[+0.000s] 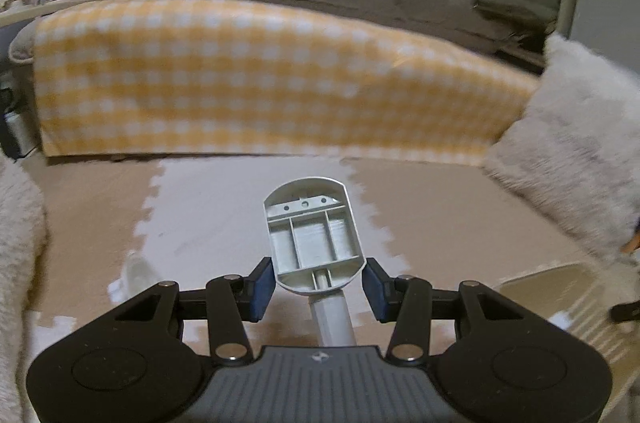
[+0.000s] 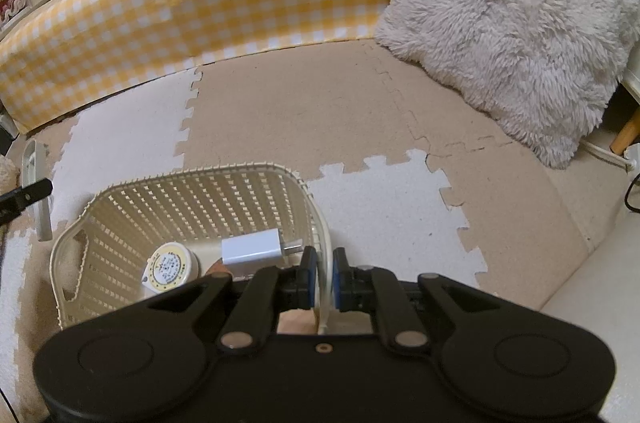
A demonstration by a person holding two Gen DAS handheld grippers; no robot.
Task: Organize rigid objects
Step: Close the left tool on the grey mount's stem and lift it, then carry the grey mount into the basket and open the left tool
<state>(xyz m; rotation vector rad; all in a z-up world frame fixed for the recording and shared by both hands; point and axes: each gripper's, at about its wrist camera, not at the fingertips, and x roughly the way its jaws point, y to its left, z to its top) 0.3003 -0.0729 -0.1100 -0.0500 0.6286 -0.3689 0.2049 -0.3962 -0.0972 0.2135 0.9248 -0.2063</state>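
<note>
Basket (image 2: 192,207) first: it's a cream plastic one with a lattice wall, sitting on the foam puzzle mat (image 2: 320,111), and the right gripper (image 2: 323,277) has its blue pads pinched together right on the near-right rim, so it's clamped on the basket wall with one pad inside and one outside. Just inside, to the left of those pads, there's a white USB charger (image 2: 252,253) lying flat with its prongs pointing toward the gripper, and further left of that a small round tin with a yellow-ringed label (image 2: 170,268). Over on the other side, the left gripper (image 1: 318,285) has a grey plastic tool between its jaws, an oval head with ribbed compartments on the underside (image 1: 314,241) and a grey handle running back under the gripper body. The blue pads sit at either side of the head's near end; the left one looks right up against it, the right one looks like it has a sliver of gap, so honestly can't tell for sure if it's a firm grip. The tool sticks out forward from the jaws, above the mat. Straight ahead of both grippers is a yellow gingham padded barrier (image 1: 256,79), and off to the right a fluffy white cushion (image 2: 516,19).
</note>
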